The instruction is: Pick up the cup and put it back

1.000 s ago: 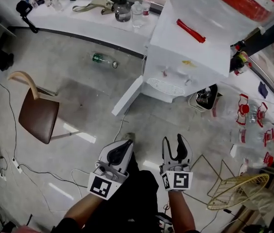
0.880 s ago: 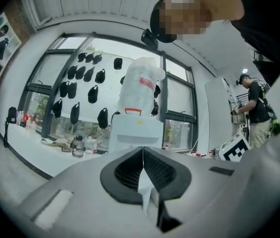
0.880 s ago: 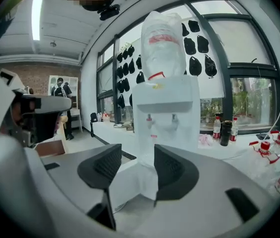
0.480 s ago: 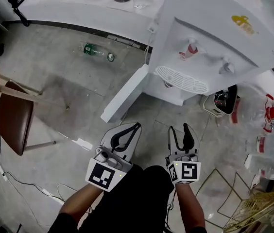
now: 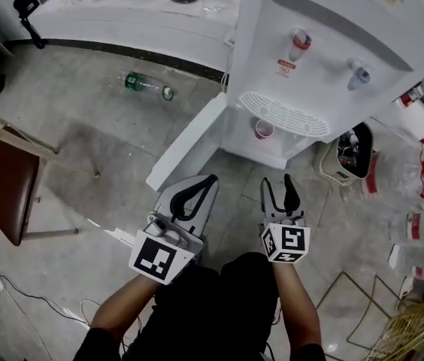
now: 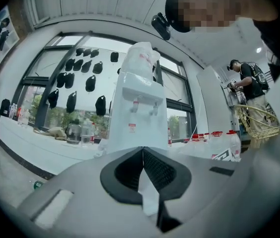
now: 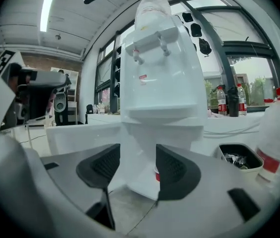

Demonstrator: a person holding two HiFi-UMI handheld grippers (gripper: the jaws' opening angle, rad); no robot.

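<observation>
Lab-like workroom: water dispenser [image 5: 325, 59], cluttered white counter [image 5: 122, 21], big windows [image 6: 45, 98], chair [image 5: 1, 194].

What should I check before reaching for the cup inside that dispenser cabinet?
1. Cup upright in the lower compartment of the dispenser: ok.
2. Cabinet door swung open, way in unblocked: ok.
3. Right gripper jaws apart, just been opening, nothing between them: ok.
4. Left gripper jaws together, empty: ok.
5. Right gripper at the cup: not ok, well short of it.
6. Cup's contents: cannot tell.
</observation>
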